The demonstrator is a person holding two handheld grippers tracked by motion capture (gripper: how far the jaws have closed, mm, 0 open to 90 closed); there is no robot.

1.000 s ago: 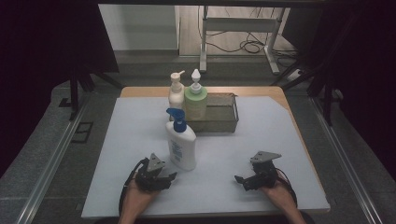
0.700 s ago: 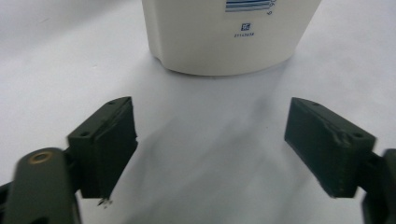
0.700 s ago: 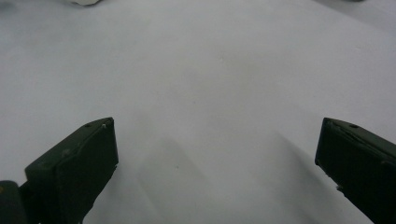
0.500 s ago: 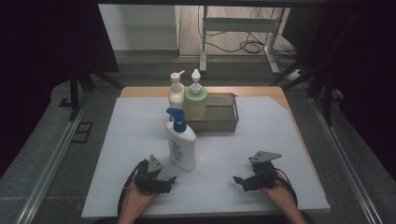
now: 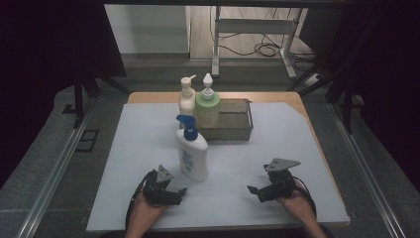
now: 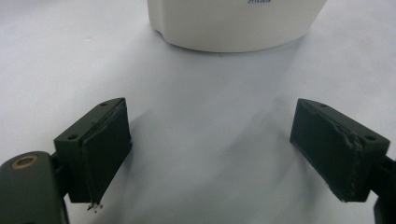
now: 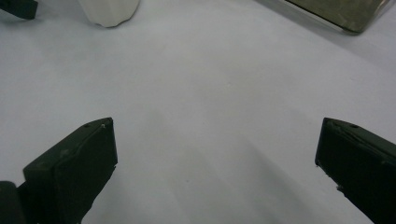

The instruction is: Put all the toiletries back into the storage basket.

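Note:
A white bottle (image 5: 192, 153) with a blue pump top stands upright on the white table cover. My left gripper (image 5: 179, 192) lies low just in front and to the left of it. In the left gripper view the bottle's base (image 6: 233, 23) sits a little beyond the left gripper (image 6: 210, 116), whose jaws have just been opening and stand wide with nothing between them. At the front right, my right gripper (image 5: 252, 190) points left across the table. The right gripper (image 7: 217, 135) is open over bare cover, with the bottle's base (image 7: 109, 9) far off.
A metal basket (image 5: 236, 124) stands at the back of the cover, with a cream pump bottle (image 5: 186, 99) and a green pump bottle (image 5: 207, 106) at its left end. The basket's corner (image 7: 345, 11) shows in the right gripper view. Dark floor surrounds the table.
The left gripper's jaws have spread wider beside the white bottle, which stands where it was. The right gripper has hardly moved.

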